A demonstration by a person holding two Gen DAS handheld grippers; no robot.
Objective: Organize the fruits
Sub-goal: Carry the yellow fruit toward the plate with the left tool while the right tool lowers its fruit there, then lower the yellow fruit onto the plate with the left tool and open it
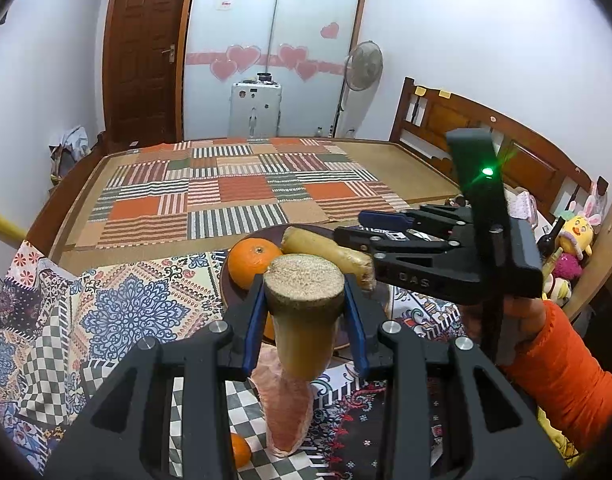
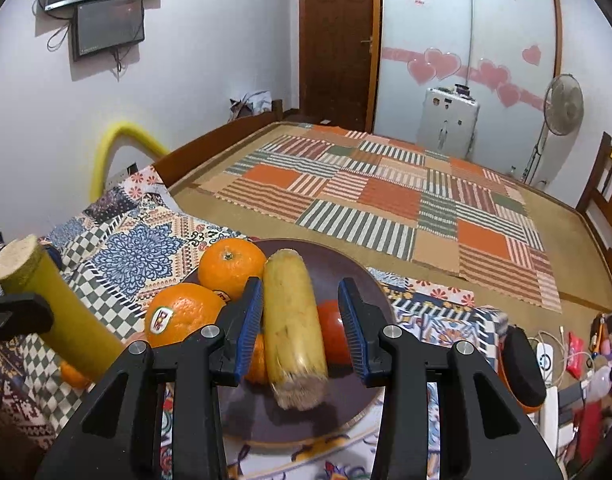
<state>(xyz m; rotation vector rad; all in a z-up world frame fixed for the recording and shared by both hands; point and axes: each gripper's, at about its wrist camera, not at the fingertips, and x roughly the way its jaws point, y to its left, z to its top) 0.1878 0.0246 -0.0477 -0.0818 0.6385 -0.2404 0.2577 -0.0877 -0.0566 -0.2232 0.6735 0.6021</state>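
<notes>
My left gripper (image 1: pixel 304 280) is shut on a yellow-green sugarcane piece (image 1: pixel 304 312) and holds it upright above the patterned cloth, just in front of the brown plate (image 1: pixel 226 292). That held cane (image 2: pixel 54 312) also shows at the left of the right wrist view. A second sugarcane piece (image 2: pixel 292 328) lies on the plate (image 2: pixel 337 264), leaning against two oranges (image 2: pixel 230 266) (image 2: pixel 184 314) and a tomato (image 2: pixel 331 332). My right gripper (image 2: pixel 300 284) hovers over it. The cane lies between and below the fingers, and a gap shows at the right pad.
A pink foam fruit sleeve (image 1: pixel 286 412) and a small orange (image 1: pixel 240 450) lie on the cloth under my left gripper. A person's orange sleeve (image 1: pixel 561 380) holds the right gripper (image 1: pixel 347 226). Beyond the plate stretches a bed with a patchwork mat (image 2: pixel 385 200). Cables and a power strip (image 2: pixel 545 360) lie at the right.
</notes>
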